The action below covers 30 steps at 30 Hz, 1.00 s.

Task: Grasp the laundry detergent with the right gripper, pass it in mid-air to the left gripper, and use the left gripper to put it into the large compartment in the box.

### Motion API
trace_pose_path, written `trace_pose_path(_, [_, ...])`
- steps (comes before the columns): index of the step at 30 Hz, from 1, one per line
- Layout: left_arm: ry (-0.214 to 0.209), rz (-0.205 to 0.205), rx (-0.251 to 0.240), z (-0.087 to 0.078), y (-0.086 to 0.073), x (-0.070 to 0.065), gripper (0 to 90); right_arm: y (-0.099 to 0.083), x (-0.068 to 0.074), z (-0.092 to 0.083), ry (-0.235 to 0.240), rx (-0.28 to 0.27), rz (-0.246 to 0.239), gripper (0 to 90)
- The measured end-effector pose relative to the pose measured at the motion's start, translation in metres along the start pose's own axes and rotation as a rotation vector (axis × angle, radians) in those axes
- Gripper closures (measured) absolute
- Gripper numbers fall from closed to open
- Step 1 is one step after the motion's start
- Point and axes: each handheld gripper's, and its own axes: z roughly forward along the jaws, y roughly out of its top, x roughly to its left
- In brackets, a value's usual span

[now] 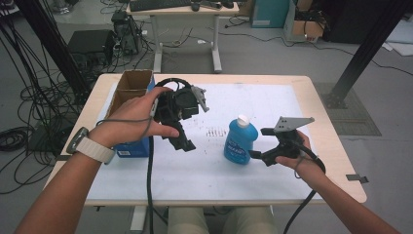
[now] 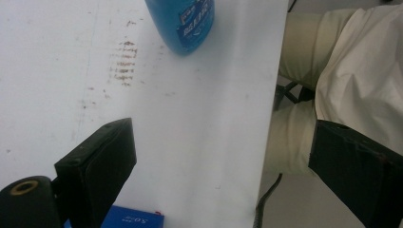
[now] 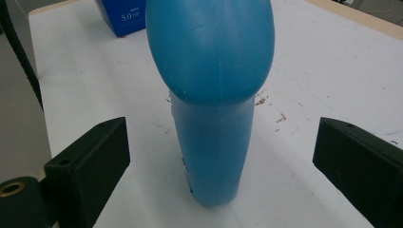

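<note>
Right gripper view: jaws of right gripper (image 3: 221,156) spread wide, blue bottle (image 3: 211,95) upright between at twelve o'clock, untouched.

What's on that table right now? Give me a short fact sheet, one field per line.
Table: white sheet over a light wooden top
Main item: blue bottle with a white cap, standing upright
Right tool: jaws open, one on each side of the bottle's base, not pressing it
Left tool: jaws open, nothing between them, held above the sheet left of the bottle
Other items: blue box near the left edge, open cardboard box behind it
Marks: brown specks on the sheet beside the bottle
</note>
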Motion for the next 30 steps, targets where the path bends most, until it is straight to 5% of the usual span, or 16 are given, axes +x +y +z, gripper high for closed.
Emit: trace_pose_path(30, [0.007, -0.003, 0.004, -0.0015, 0.0002, 0.0001, 8.9, -0.0004, -0.0003, -0.0001, 0.005, -0.001, 0.005, 5.1])
